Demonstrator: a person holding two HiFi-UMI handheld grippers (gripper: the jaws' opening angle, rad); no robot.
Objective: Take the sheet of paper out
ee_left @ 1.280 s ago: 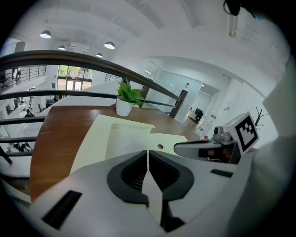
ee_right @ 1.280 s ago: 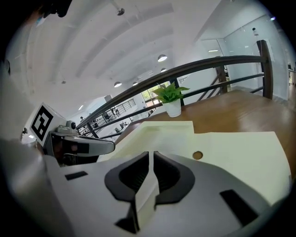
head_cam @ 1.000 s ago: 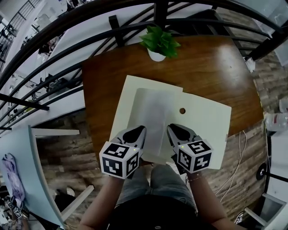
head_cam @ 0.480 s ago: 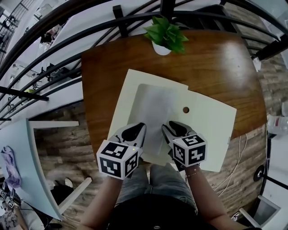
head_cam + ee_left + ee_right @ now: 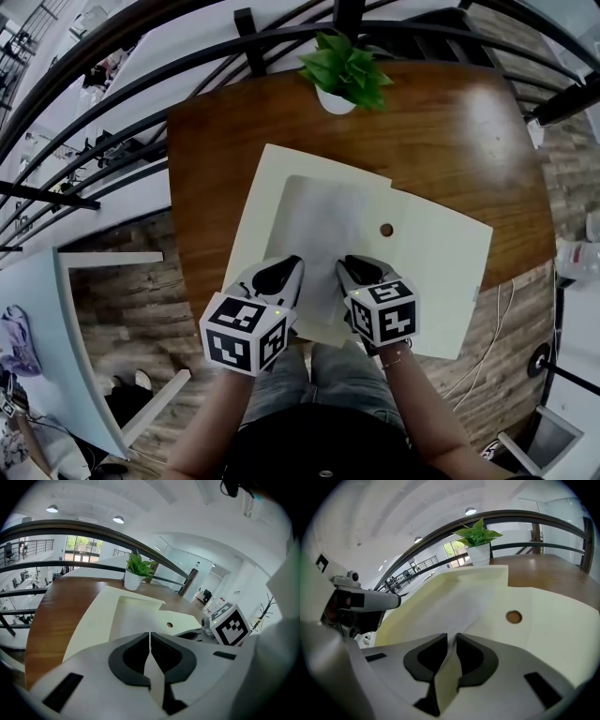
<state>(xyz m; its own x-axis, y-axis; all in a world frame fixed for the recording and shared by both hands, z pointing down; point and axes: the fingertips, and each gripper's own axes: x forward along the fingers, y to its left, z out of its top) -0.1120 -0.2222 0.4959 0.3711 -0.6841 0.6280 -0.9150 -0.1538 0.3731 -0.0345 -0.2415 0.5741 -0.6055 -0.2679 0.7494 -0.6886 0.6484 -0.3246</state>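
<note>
A white sheet of paper (image 5: 323, 230) lies on a cream folder (image 5: 436, 272) on the brown wooden table (image 5: 450, 141). Both grippers sit side by side at the near edge. My left gripper (image 5: 284, 272) is shut, with the sheet's near edge pinched thin between its jaws (image 5: 150, 637). My right gripper (image 5: 354, 270) is shut on a cream flap of the folder (image 5: 452, 641), just right of the sheet. From the right gripper view the paper (image 5: 459, 599) runs away over the folder (image 5: 555, 616), whose round hole (image 5: 513, 616) shows wood.
A small potted plant (image 5: 345, 75) in a white pot stands at the table's far edge, backed by a dark railing (image 5: 281, 42). Bare wood lies left and right of the folder. The near table edge is just under the grippers.
My right gripper has shifted slightly left, closer to the left one. Sheet, folder and left gripper stay about where they were.
</note>
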